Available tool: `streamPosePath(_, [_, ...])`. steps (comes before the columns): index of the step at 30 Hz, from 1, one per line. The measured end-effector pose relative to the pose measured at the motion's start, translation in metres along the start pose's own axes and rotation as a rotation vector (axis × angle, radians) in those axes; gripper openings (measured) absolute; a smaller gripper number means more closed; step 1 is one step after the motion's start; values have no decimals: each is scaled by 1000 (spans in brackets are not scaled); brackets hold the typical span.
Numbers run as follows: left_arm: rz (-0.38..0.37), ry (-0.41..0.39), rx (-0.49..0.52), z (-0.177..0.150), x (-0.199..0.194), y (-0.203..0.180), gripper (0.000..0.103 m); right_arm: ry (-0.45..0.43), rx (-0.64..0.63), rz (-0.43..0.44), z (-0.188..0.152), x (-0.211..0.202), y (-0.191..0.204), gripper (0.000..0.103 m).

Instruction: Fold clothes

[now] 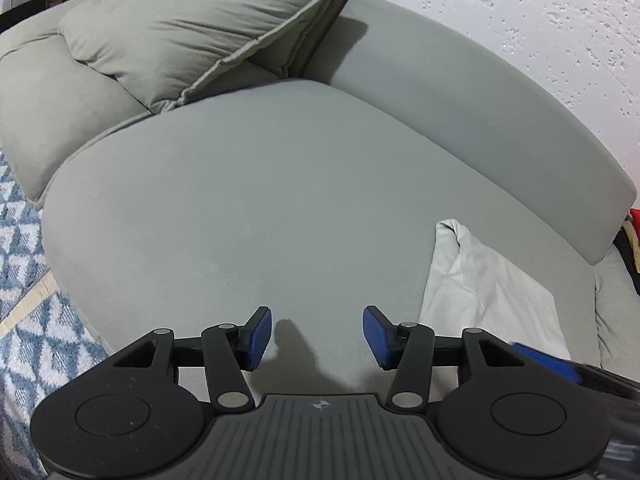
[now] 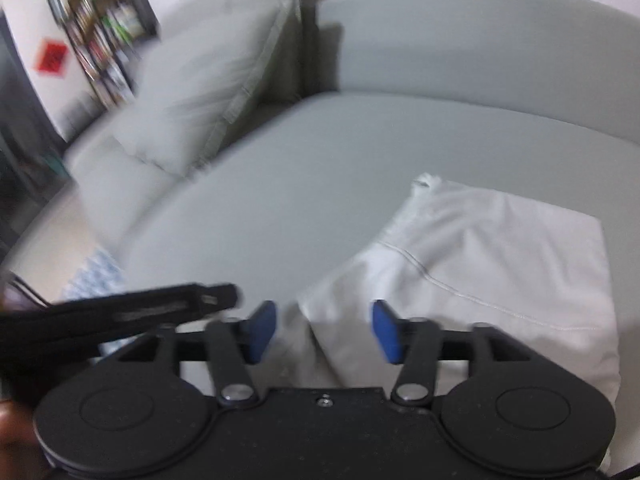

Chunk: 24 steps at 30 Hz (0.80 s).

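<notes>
- The white garment (image 2: 492, 264) lies folded into a rough rectangle on the grey sofa seat (image 1: 248, 216), toward the seat's right side, close to the curved backrest (image 1: 472, 92). A stitched seam runs slantwise across its top layer, and a small bunched tip sticks up at its far corner.
- The right gripper (image 2: 324, 330) hovers over the garment's near-left corner; its jaws are spread, the blue pads clear of the cloth, with nothing pinched between them.
- The left gripper (image 1: 317, 338) sits over bare seat just left of the garment, jaws spread and empty; its shadow falls on the cushion between them.
- A loose grey pillow (image 1: 192, 28) leans at the far left corner of the seat.
- A blue-and-white patterned rug (image 1: 24, 264) covers the floor by the sofa's left edge.
- A blurred bookshelf (image 2: 102, 28) and a red square sign (image 2: 51, 58) stand beyond; no writing there can be read.
</notes>
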<state>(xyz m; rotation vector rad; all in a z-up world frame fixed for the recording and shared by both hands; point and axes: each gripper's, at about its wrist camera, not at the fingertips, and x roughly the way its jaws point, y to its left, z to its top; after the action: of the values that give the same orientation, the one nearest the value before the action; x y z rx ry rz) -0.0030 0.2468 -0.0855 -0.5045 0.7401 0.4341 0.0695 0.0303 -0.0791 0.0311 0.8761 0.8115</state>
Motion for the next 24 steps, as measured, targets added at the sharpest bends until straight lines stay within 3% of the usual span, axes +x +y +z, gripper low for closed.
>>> streamPosePath(4, [-58, -27, 12, -1, -5, 0, 48, -77, 120, 40, -2, -46, -31, 54])
streamPosePath(8, [-147, -12, 122, -1, -4, -19, 46, -152, 188, -70, -9, -80, -69, 52])
streamPosePath(11, [-166, -8, 277, -1, 0, -50, 46, -135, 217, -153, -19, -80, -93, 22])
streamPosePath(16, [-107, 56, 485, -10, 25, -101, 37, -27, 80, -227, -40, -46, -93, 19])
streamPosePath(17, [-55, 91, 530, -15, 33, -109, 31, -6, 34, -251, -45, -38, -90, 20])
streamPosePath(19, [80, 156, 599, -23, 47, -116, 30, 44, -33, -291, -58, -27, -89, 20])
streamPosePath(21, [89, 151, 610, -25, 42, -113, 31, 51, -51, -289, -75, -35, -86, 20])
streamPosePath(24, [46, 129, 575, -26, 21, -94, 31, 51, -72, -264, -91, -66, -80, 20])
